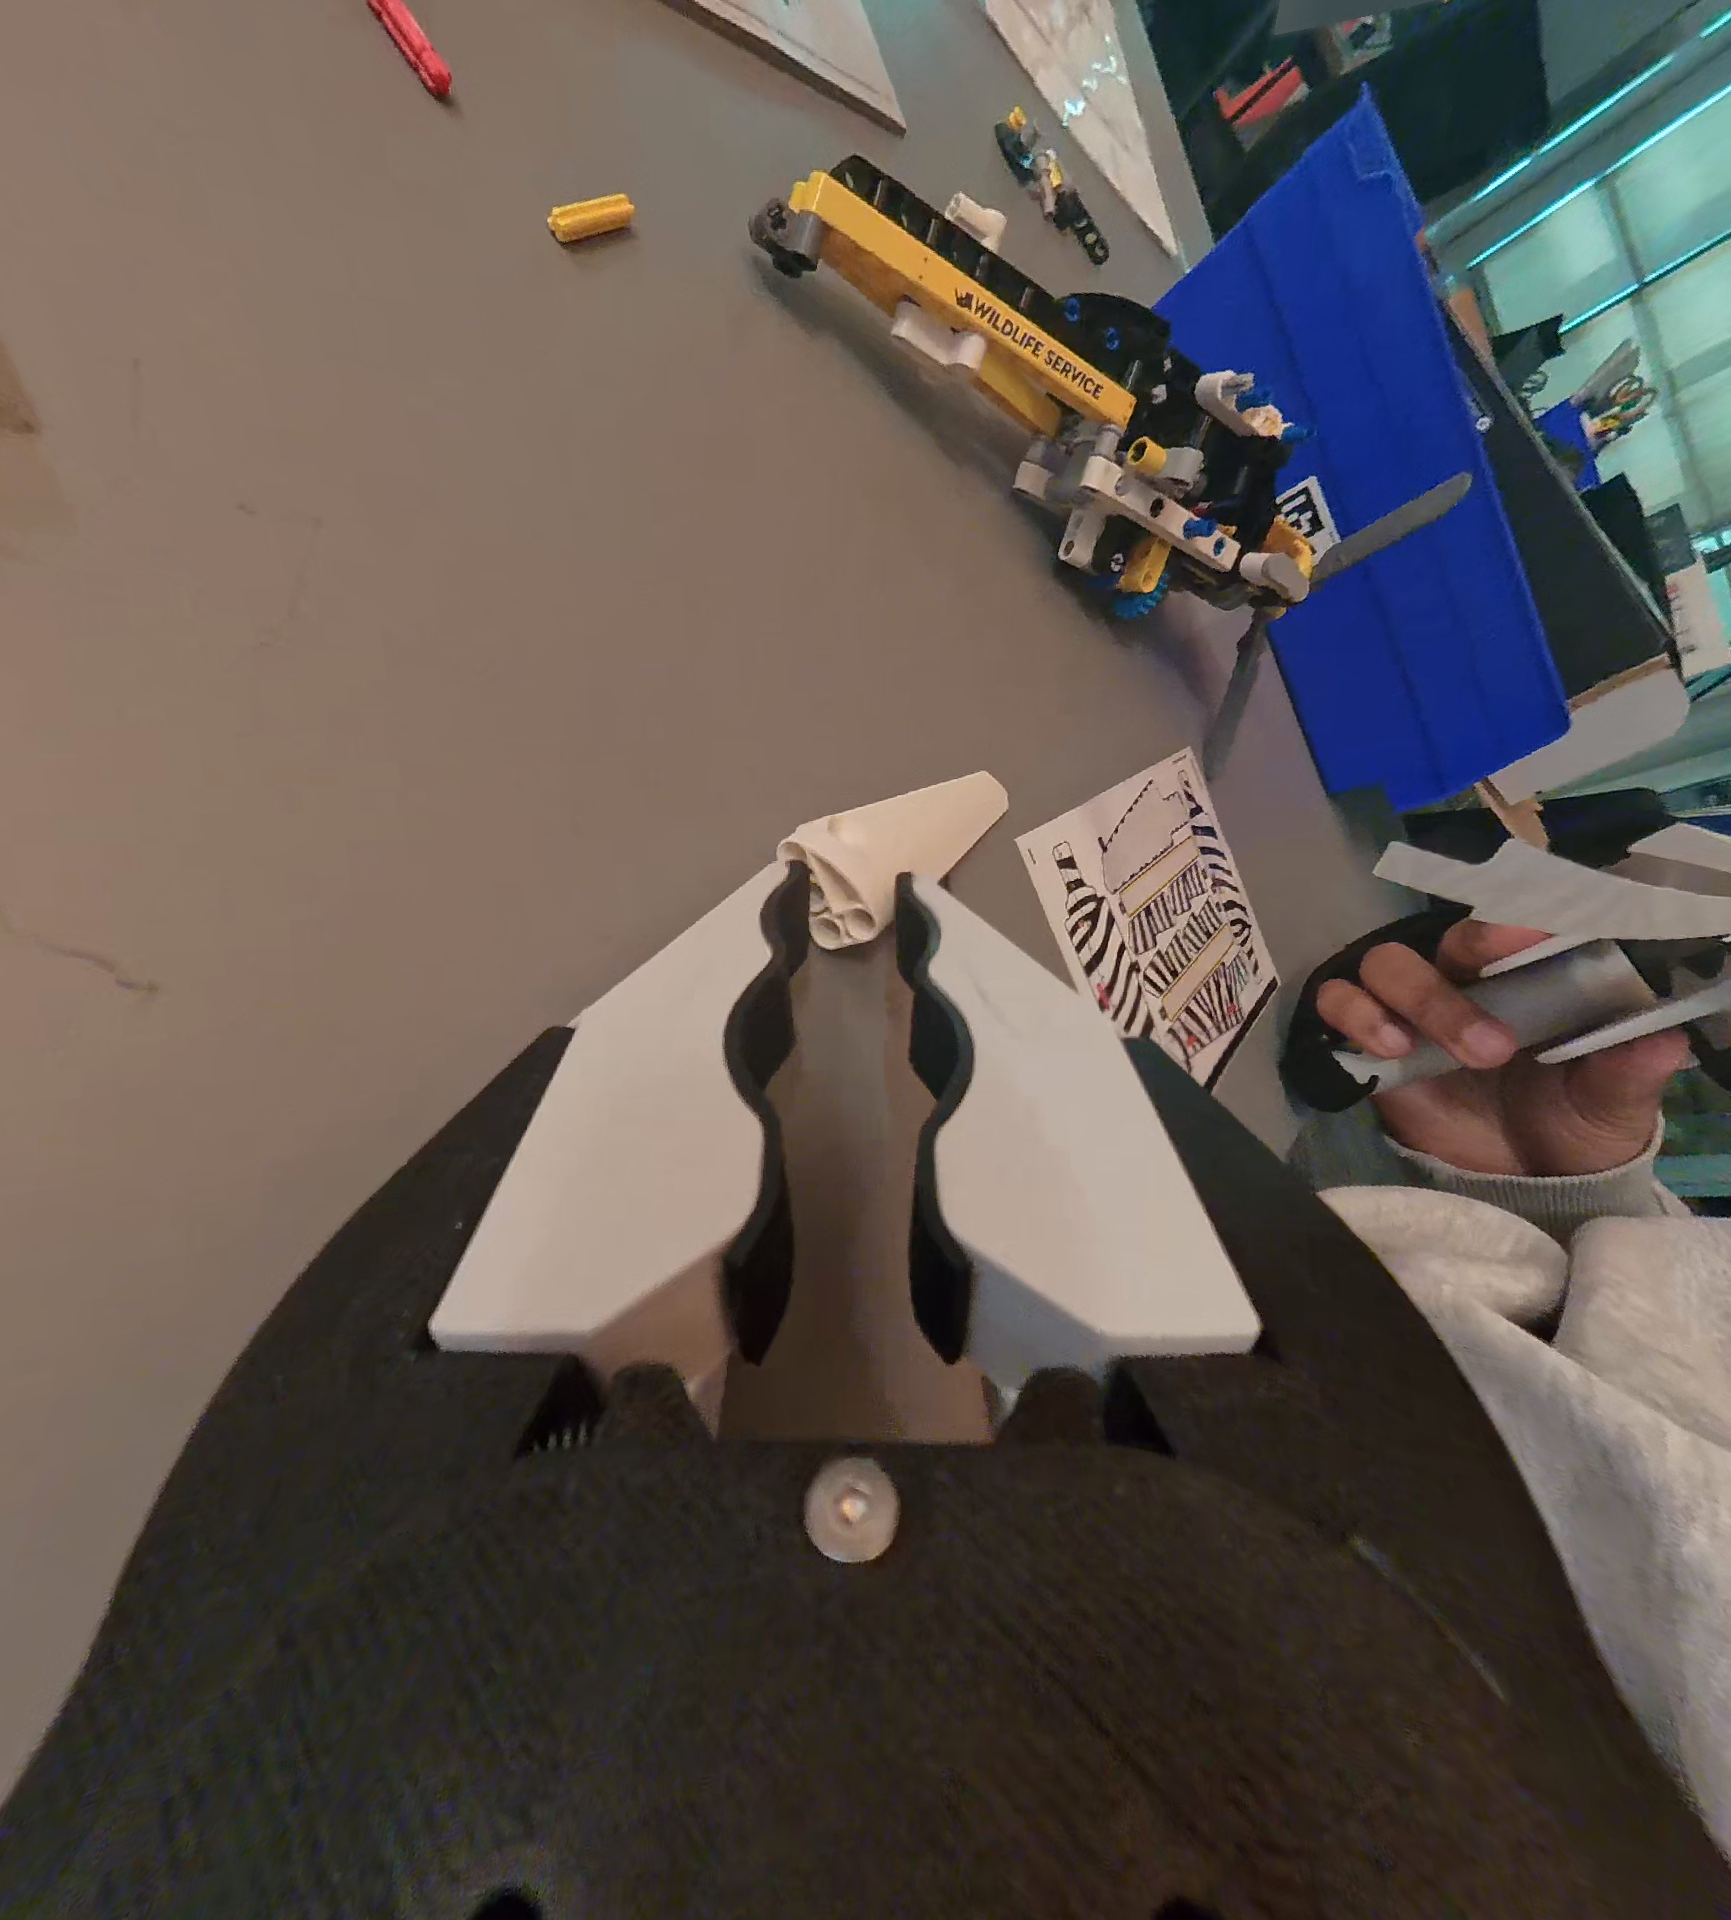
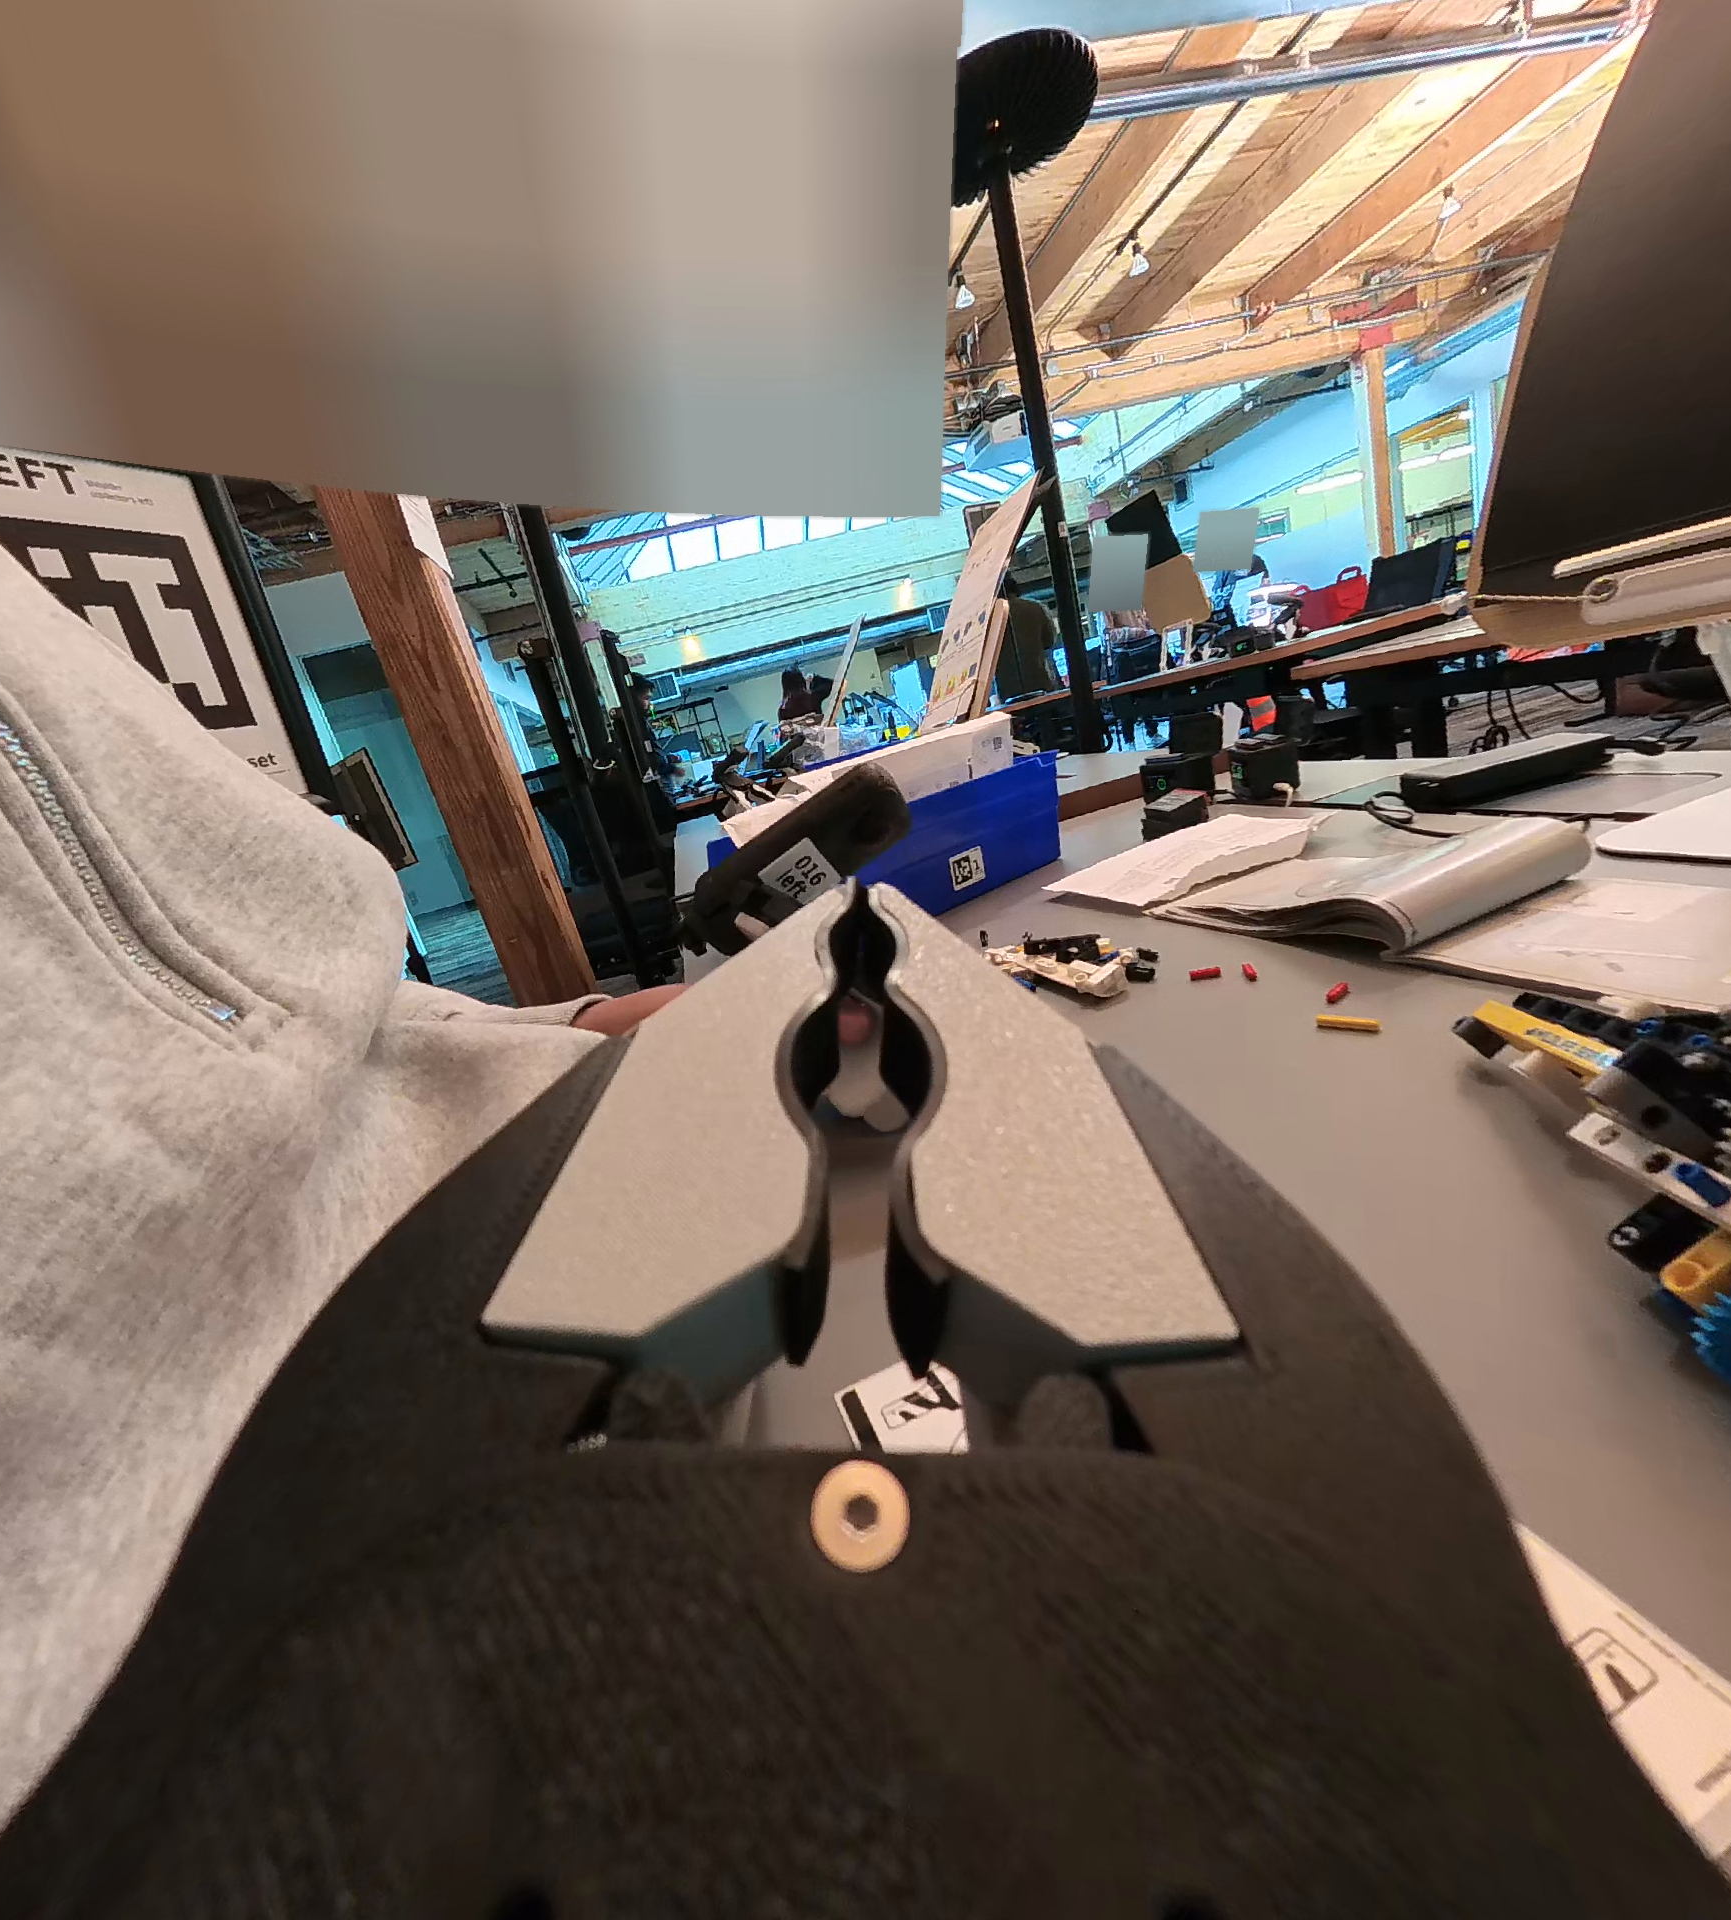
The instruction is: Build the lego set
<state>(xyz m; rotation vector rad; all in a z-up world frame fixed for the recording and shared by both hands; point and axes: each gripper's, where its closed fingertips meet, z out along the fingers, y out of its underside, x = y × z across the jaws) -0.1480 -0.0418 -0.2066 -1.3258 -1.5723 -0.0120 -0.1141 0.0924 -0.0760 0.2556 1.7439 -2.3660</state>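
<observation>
Fingertips of the left gripper [image 1: 845,899] pinch a white panel piece [image 1: 897,847]. Right gripper [image 2: 856,914] fingers meet, empty at the tips; the yellow model [image 2: 1671,1132] lies right of them.

Both views bend strongly at the edges from the wide-angle lens. The left wrist view is dim and warm, with soft shadows on the grey bench [image 1: 321,623]. The right wrist view is brighter, lit by far windows [image 2: 767,540], with nearby parts blurred.
</observation>
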